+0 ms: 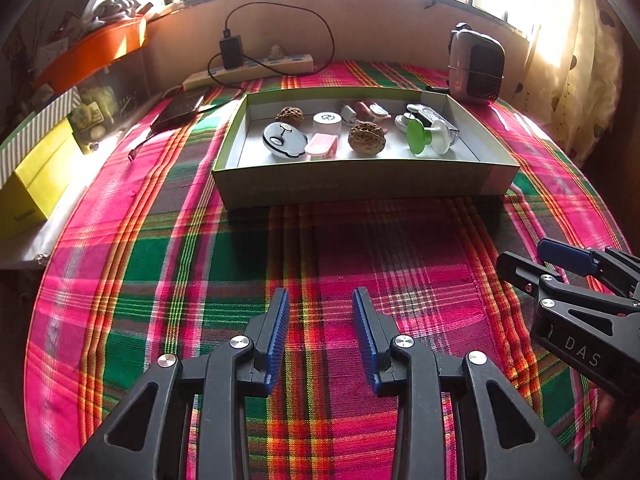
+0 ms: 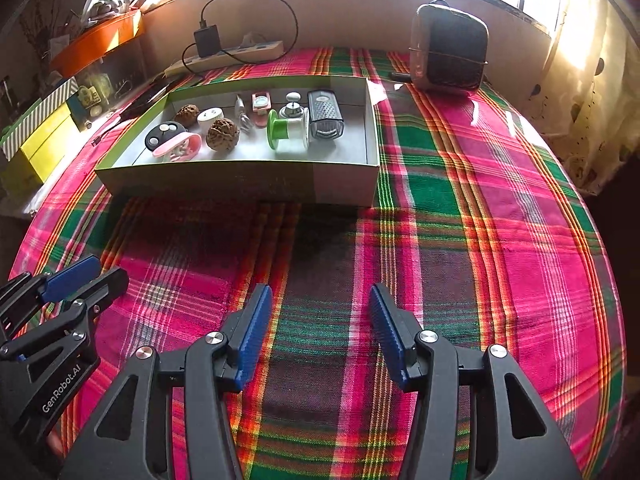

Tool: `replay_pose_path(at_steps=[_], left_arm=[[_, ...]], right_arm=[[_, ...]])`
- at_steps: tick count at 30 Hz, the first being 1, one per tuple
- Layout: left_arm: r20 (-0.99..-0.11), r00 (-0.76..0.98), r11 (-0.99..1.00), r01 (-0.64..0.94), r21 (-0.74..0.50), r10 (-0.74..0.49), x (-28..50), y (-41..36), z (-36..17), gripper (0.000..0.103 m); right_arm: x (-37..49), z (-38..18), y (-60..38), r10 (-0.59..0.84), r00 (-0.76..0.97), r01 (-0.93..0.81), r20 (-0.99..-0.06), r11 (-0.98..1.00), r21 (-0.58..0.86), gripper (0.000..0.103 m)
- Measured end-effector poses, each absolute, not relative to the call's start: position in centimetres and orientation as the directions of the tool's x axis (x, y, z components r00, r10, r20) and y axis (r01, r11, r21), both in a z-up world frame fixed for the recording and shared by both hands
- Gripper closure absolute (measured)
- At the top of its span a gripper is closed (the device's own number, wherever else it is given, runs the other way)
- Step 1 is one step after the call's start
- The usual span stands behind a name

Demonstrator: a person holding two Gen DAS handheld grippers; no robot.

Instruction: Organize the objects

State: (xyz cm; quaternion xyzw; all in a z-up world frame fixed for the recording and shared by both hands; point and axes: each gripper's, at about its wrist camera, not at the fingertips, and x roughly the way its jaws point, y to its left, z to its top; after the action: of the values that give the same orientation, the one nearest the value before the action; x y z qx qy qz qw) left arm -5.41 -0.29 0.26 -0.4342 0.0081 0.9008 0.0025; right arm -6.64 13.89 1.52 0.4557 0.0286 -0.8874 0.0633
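A shallow grey-green cardboard box (image 1: pixel 360 186) (image 2: pixel 240 184) sits on the plaid cloth ahead of both grippers. Inside lie several small things: two walnuts (image 1: pixel 366 138) (image 2: pixel 222 134), a green-and-white spool (image 1: pixel 426 135) (image 2: pixel 289 128), a pink clip (image 1: pixel 321 146) (image 2: pixel 178 147), a round white cap (image 1: pixel 327 122) (image 2: pixel 211 117), and a black grater-like piece (image 2: pixel 325 115). My left gripper (image 1: pixel 320 300) is open and empty, low over the cloth. My right gripper (image 2: pixel 320 300) is open and empty beside it; it also shows in the left wrist view (image 1: pixel 532 260).
A small heater (image 1: pixel 476 66) (image 2: pixel 450 48) stands at the back right. A power strip with a black charger (image 1: pixel 248 68) (image 2: pixel 224 54) lies against the back wall. Yellow boxes (image 1: pixel 36 184) and an orange tray (image 1: pixel 92 54) are at the left.
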Motion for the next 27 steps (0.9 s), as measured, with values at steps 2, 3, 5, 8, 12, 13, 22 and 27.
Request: replay_pose_path(at_steps=[2,3,5,8,12,13,22,27], left_arm=[[-0.779,-0.627,-1.000,-0.010,0.018,-0.008,-5.32,-0.15,0.24,0.072],[-0.778,-0.628,-1.000,-0.009,0.019,-0.009,-5.30,-0.12,0.23,0.072],[-0.775,-0.632,-1.000,-0.011,0.017,-0.006,-5.28,-0.09,0.23,0.072],[-0.769,-0.639,-1.000,-0.008,0.020,-0.010,-5.12,-0.01,0.23,0.072],[-0.769,-0.639,-1.000,-0.006,0.016,-0.008,-5.08,-0.02,0.16,0.072],[-0.769,-0.639,-1.000,-0.007,0.016,-0.008,-5.09,-0.04,0.16,0.072],[-0.769,-0.639,-1.000,-0.007,0.009,-0.002,-5.07,-0.01,0.14,0.072],[-0.769,-0.639,-1.000,-0.007,0.009,-0.002,-5.12,-0.09,0.18,0.072]], right_arm=[[-6.45,1.47,13.94,-0.078,-0.580,0.135,-0.811,-0.991,-0.001,0.051],[-6.36,1.46,14.01,-0.077,-0.582,0.131,-0.810,-0.991,0.000,0.051],[-6.14,1.42,14.08,-0.068,-0.590,0.121,-0.805,-0.993,-0.004,0.051],[-5.82,1.34,14.19,-0.049,-0.602,0.104,-0.797,-0.994,-0.018,0.045],[-5.63,1.22,14.52,-0.044,-0.612,0.088,-0.789,-0.996,-0.013,0.041],[-5.65,1.22,14.54,-0.043,-0.614,0.087,-0.788,-0.996,-0.014,0.041],[-5.69,1.17,14.59,-0.037,-0.615,0.075,-0.788,-0.997,-0.012,0.040],[-5.71,1.15,14.58,-0.035,-0.615,0.074,-0.788,-0.997,-0.013,0.039]])
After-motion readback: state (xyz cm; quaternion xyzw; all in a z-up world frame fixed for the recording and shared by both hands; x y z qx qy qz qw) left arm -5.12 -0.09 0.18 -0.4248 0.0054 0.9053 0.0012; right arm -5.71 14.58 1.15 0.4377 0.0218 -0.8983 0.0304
